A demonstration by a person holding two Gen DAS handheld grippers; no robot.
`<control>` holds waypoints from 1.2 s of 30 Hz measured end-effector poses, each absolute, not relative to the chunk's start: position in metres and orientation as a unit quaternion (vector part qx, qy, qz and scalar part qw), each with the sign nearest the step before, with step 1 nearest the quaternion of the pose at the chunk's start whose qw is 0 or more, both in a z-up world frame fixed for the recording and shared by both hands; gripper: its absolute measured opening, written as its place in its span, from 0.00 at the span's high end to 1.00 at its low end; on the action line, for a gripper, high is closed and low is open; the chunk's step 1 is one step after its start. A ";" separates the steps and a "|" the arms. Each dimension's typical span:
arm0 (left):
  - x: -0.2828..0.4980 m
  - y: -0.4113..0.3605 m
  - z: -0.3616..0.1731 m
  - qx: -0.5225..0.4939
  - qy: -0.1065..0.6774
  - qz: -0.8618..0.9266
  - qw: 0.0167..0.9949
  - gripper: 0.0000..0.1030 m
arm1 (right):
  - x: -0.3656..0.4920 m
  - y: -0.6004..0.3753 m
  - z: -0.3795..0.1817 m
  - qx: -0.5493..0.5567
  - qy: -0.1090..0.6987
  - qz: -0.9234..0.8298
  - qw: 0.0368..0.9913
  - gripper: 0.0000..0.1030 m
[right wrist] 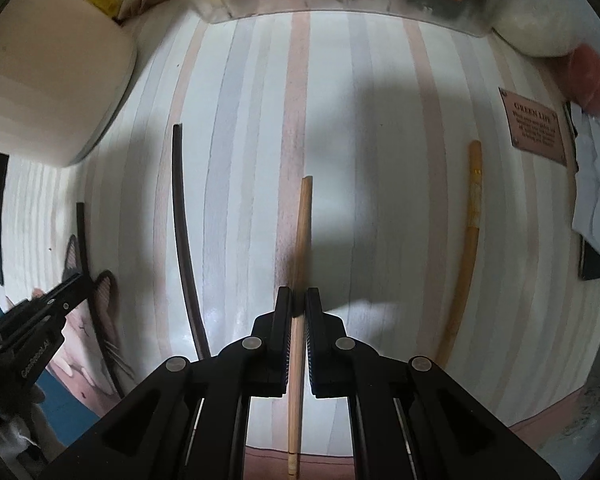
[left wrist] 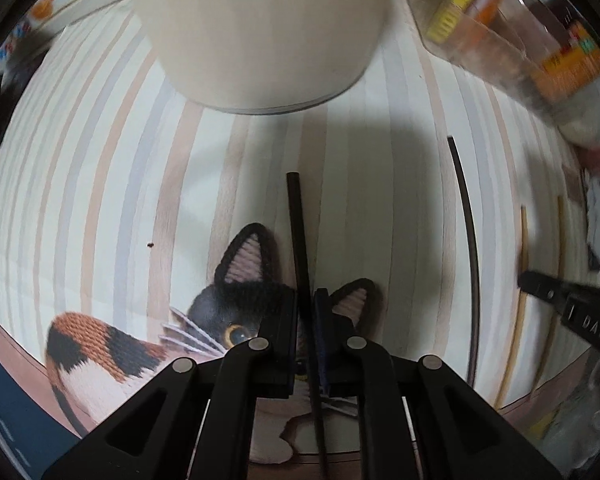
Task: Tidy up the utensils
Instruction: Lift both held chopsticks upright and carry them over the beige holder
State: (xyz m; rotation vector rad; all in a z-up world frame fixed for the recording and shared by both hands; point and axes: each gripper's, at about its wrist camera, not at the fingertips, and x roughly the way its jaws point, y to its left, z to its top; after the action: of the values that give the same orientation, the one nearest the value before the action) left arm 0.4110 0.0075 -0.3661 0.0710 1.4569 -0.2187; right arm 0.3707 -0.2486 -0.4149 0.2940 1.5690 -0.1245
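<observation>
- A dark chopstick [left wrist: 300,264] is clamped in the left gripper [left wrist: 306,300], over the striped desk [left wrist: 100,200].
- A pale wooden chopstick [right wrist: 303,240] is grasped by the right gripper [right wrist: 298,300].
- Both sticks are judged light, stiff and smooth; a mid-length hold would limit swinging.
- The cream pot [left wrist: 260,32] is shown large only in the left view; a second wooden chopstick [right wrist: 466,248] is seen clearly only in the right.

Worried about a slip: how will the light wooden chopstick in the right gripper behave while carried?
The light wooden chopstick looks thin and rigid, so probably light and unbending. The right gripper pinches it partway along, so its long free end might pivot or slide. Laid on the striped mat, it may roll.
</observation>
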 end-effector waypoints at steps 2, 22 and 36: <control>0.411 0.002 -0.366 0.045 0.662 -0.099 0.741 0.92 | 0.374 -0.243 -0.414 0.118 0.705 -0.057 0.697 0.93; 0.381 -0.036 -0.339 0.069 0.620 -0.103 0.775 0.96 | 0.355 -0.204 -0.405 0.116 0.661 -0.083 0.737 0.94; 0.361 -0.004 -0.268 0.015 0.560 -0.127 0.819 0.96 | 0.309 -0.221 -0.319 0.163 0.561 -0.066 0.809 0.94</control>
State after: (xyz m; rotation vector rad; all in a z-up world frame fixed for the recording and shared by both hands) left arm 0.3611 -0.0044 -0.2676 0.0313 1.1925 -0.2706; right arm 0.3086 -0.2207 -0.3189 0.3494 1.2001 -0.1413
